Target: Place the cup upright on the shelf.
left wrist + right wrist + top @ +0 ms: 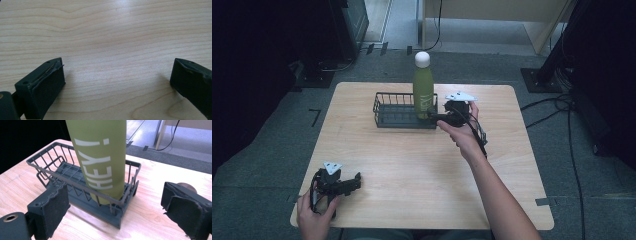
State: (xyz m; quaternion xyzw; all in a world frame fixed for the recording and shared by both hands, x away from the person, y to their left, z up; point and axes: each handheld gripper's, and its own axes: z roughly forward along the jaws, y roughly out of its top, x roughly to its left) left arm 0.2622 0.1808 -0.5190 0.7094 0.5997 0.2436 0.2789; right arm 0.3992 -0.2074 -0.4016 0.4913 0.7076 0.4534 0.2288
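From the high view, a green bottle point(423, 90) with a white cap stood upright in the right end of a dark wire basket point(392, 116) near the far middle of the wooden table point(412, 165). The right gripper point(435, 118) sat level just beside the basket's right end, near the bottle's base. The left gripper point(357, 181) rested near the table's near left corner, well apart from the basket.

In the left gripper view, the two black jaws stood wide apart over bare wood grain, nothing between them.

In the right gripper view, the bottle point(98, 157) showed a matte olive-green body with "HEY!" printed in white letters running up its side. Its base sat inside the basket point(50, 167), against the end wall. The jaws were apart, holding nothing, short of the basket.
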